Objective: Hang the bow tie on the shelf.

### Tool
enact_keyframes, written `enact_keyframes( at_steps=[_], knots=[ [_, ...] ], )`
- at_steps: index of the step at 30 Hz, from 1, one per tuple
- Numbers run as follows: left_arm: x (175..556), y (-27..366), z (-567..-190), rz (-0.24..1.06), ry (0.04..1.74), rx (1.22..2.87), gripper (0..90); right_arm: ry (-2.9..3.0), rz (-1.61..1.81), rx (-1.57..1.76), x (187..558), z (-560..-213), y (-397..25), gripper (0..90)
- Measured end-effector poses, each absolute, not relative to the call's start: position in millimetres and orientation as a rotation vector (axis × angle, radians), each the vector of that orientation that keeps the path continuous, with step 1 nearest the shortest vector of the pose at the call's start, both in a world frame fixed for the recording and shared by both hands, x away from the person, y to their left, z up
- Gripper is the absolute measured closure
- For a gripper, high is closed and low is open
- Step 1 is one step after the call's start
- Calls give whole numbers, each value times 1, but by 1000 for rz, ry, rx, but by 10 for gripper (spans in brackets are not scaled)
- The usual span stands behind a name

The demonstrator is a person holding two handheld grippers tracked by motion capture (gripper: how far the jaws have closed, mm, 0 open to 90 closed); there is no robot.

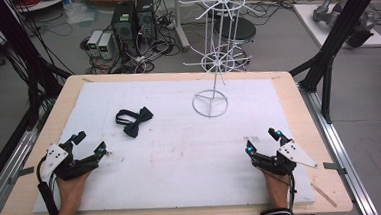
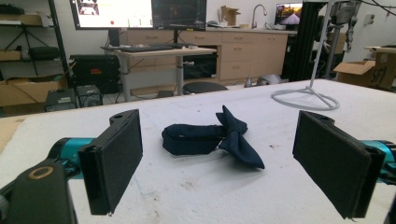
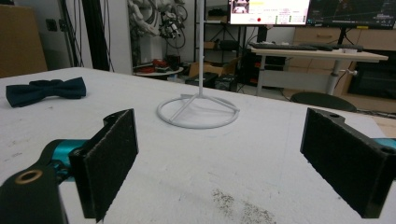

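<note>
A dark navy bow tie [image 1: 134, 120] with its strap looped lies on the white table cover, left of centre. In the left gripper view the bow tie [image 2: 212, 137] sits a short way ahead, between the two jaws. My left gripper [image 1: 89, 143] rests near the table's left front, open and holding nothing. A white wire display stand [image 1: 214, 61] with radiating hooks rises from a ring base [image 1: 210, 105] at the back centre; its base [image 3: 198, 112] lies ahead in the right gripper view, with the bow tie [image 3: 45, 91] far left. My right gripper [image 1: 262, 139] rests at the right front, open.
The white cover [image 1: 181, 153] lies on a wooden table [image 1: 298, 106] framed by black posts [image 1: 344, 28]. Computers and cables [image 1: 133, 21] sit on the floor behind. A wooden stick [image 1: 325, 194] lies at the front right edge.
</note>
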State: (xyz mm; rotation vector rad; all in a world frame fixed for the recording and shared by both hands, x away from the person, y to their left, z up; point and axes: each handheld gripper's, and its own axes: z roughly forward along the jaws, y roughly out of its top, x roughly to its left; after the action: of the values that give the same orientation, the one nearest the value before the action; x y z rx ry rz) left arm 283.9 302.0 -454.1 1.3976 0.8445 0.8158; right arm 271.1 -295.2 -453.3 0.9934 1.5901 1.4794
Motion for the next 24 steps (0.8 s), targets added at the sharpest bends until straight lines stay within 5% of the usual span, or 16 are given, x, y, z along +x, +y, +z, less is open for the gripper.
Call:
enact_keyframes(
  at_steps=[24],
  knots=[
    [289,301,-452,803,918,1415,161,1592,1473,1003,271,-453,-294,103]
  ],
)
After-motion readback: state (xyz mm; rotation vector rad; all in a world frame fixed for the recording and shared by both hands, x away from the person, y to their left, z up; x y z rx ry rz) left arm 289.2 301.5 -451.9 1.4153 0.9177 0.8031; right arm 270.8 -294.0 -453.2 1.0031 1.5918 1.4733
